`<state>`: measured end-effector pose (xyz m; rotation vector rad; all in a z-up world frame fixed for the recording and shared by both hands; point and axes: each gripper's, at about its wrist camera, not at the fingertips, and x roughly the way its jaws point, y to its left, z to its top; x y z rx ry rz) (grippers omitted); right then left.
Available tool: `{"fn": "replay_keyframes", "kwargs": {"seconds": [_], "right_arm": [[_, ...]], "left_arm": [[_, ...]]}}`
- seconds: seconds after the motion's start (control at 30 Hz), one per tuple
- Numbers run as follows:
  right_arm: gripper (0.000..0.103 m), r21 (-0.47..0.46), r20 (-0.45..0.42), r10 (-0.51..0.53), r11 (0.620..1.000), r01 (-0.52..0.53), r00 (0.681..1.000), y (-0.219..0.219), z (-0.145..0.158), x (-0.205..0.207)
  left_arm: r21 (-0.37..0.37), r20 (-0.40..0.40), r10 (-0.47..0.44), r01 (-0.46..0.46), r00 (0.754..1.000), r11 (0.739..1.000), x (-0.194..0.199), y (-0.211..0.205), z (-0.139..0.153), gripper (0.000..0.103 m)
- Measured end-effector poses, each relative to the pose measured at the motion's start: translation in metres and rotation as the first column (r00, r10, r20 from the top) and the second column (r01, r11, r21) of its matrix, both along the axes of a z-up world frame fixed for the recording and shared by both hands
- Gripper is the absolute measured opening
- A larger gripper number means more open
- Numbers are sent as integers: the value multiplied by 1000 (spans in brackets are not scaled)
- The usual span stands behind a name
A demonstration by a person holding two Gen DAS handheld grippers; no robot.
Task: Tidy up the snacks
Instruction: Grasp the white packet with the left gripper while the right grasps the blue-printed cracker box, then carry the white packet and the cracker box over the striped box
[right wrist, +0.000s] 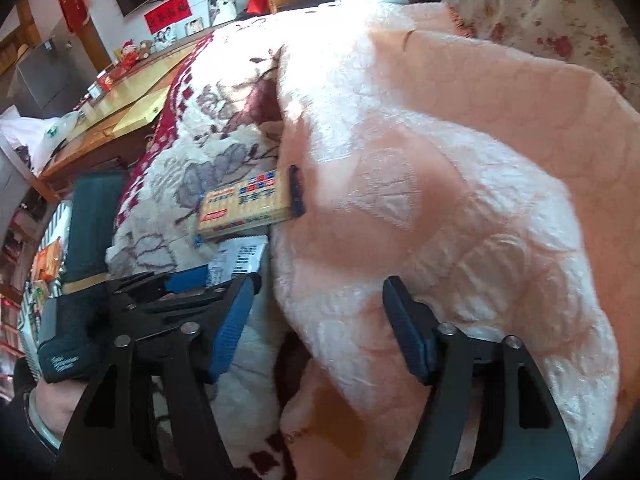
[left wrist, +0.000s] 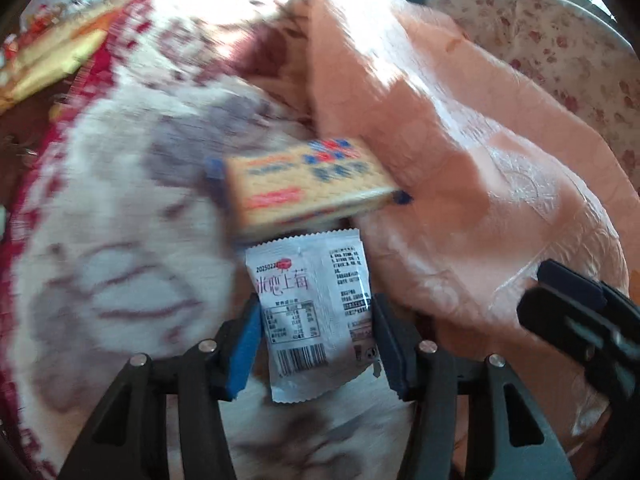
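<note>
My left gripper [left wrist: 316, 344] is shut on a white snack packet [left wrist: 312, 320] with pink lettering and a barcode, held between its blue pads above the bed. Just beyond it a yellow cracker pack [left wrist: 304, 184] with blue ends lies on the white floral blanket [left wrist: 120, 220], against the peach blanket. In the right wrist view the cracker pack [right wrist: 246, 208] and the white packet [right wrist: 238, 260] sit at centre left, with the left gripper [right wrist: 192, 284] beside them. My right gripper [right wrist: 320, 320] is open and empty over the peach blanket [right wrist: 440, 200].
A wooden table [right wrist: 120, 108] with clutter stands left of the bed. Yellow snack packs [left wrist: 48, 60] lie at the upper left. A floral pillow [right wrist: 540, 12] is at the upper right. The right gripper [left wrist: 580, 320] shows at the right of the left wrist view.
</note>
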<state>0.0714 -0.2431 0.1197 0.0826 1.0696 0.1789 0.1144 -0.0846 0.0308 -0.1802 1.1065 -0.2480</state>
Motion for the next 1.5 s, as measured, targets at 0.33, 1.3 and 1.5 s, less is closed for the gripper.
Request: {"fn": "replay_keyframes", "kwargs": {"seconds": [0.33, 1.3, 1.5], "right_arm": [[68, 301, -157, 58, 953, -8, 986, 50, -38, 57], [57, -26, -163, 143, 988, -149, 976, 127, -92, 146], [56, 51, -141, 225, 974, -220, 964, 114, -79, 92]], "left_arm": [[138, 113, 150, -165, 982, 976, -42, 90, 33, 56], [145, 149, 232, -253, 961, 957, -68, 153, 29, 56], [162, 144, 240, -262, 960, 951, -73, 151, 32, 56]]}}
